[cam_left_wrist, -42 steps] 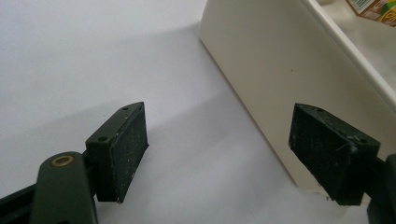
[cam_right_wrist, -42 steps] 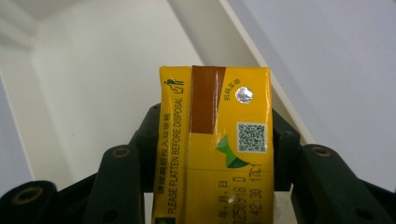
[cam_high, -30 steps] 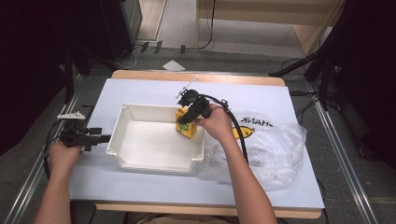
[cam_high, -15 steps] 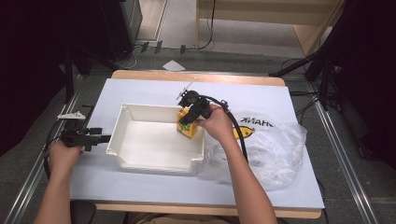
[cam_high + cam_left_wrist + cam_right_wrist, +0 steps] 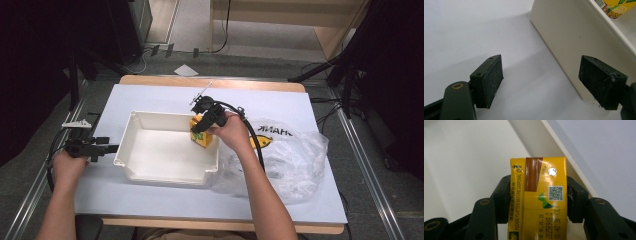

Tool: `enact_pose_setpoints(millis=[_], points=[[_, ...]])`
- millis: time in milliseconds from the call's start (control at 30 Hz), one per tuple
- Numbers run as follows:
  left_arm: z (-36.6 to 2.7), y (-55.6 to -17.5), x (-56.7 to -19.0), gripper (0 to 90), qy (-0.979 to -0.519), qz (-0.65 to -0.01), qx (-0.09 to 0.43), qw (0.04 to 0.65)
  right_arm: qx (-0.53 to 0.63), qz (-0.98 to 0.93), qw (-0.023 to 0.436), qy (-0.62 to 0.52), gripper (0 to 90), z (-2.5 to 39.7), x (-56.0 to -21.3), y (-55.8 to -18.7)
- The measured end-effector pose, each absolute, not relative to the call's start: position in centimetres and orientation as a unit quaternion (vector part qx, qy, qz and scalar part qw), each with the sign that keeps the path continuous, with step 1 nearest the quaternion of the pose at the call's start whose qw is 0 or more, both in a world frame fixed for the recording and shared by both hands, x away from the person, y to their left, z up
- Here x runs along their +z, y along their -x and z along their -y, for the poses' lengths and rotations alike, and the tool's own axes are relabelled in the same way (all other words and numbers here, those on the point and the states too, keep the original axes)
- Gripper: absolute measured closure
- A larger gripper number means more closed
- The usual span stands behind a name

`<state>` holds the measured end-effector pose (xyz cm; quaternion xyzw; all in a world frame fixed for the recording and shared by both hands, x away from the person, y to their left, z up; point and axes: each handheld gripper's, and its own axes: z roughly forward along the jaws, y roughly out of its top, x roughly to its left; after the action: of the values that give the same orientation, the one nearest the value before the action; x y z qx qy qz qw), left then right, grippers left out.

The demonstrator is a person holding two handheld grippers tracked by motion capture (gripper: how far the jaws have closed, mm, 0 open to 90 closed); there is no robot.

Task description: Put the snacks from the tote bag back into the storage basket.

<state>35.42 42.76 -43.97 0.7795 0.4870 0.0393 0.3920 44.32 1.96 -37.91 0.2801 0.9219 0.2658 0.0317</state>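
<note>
L gripper [image 5: 102, 148] sat on the table [image 5: 150, 97], jaws wide w/ nothing between, just left of the white tub [image 5: 165, 172]; its far jaw looked about to touch the tub's outer wall, though contact was hard to judge. R gripper [image 5: 200, 126] clamped a yellow drink carton [image 5: 203, 138] across its narrow sides, long axis running out along the jaws, over the tub's far-right corner. A clear plastic bag [image 5: 295, 162] lay to the right. Nothing blocked the drop inside.
</note>
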Motion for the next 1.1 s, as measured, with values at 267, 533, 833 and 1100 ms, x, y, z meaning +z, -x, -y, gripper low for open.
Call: enact_pose_setpoints(millis=[267, 533, 833, 1100], points=[[-42.7, -35.4, -44.0, 20.8, -0.780, -0.487, 0.040, 0.392, 0.298, -0.908, 0.030, -0.291, 46.2, -0.5, -35.4, -43.5], [-42.7, -35.4, -44.0, 20.8, -0.780, -0.487, 0.039, 0.390, 0.316, -0.902, 0.040, -0.292, 47.1, 0.6, -33.8, -42.4], [-42.7, -35.4, -44.0, 20.8, -0.781, -0.487, 0.040, 0.389, 0.351, -0.886, 0.037, -0.302, 51.5, 2.2, -33.0, -40.3], [-42.6, -35.4, -44.1, 20.8, -0.781, -0.489, 0.040, 0.387, 0.347, -0.886, 0.008, -0.308, 59.5, 2.1, -35.0, -39.6]])
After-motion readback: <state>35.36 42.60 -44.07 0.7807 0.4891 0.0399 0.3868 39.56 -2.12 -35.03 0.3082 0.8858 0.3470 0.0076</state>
